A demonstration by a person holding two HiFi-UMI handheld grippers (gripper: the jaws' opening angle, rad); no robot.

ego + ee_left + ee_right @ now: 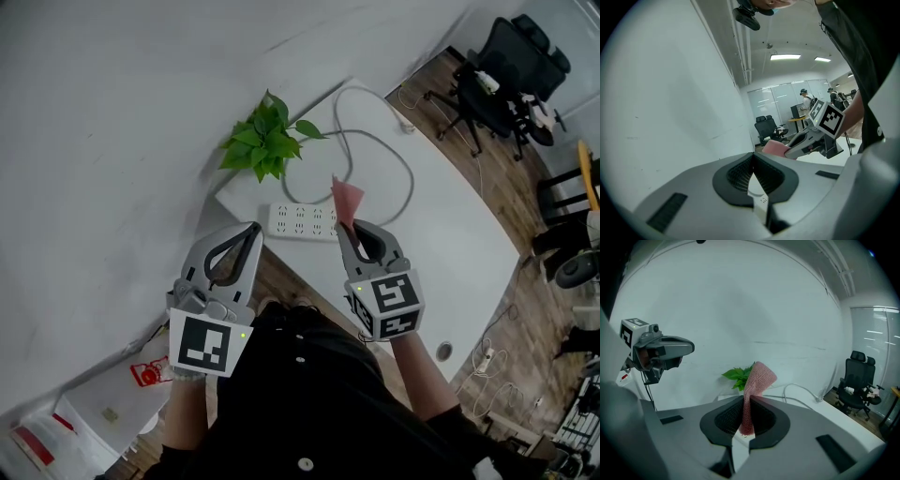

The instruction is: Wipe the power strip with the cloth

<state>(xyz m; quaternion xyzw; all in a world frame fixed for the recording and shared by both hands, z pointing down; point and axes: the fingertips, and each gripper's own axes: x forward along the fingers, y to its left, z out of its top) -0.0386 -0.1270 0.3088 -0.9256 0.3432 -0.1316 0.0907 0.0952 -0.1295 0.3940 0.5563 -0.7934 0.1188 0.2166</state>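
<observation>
A white power strip (302,222) lies on the white table (450,234) near its left end, its grey cable (394,155) looping behind. My right gripper (348,230) is shut on a pink cloth (345,200), which sticks up above the jaws (757,380). It hovers just right of the strip's near end. My left gripper (253,228) is shut with nothing in it, held up left of the strip. In the left gripper view the right gripper (790,151) and its cloth (773,147) show ahead.
A small green plant (265,139) stands at the table's left corner behind the strip; it shows again in the right gripper view as green leaves (738,375). Black office chairs (502,80) stand beyond the table's far end. A white wall runs along the left.
</observation>
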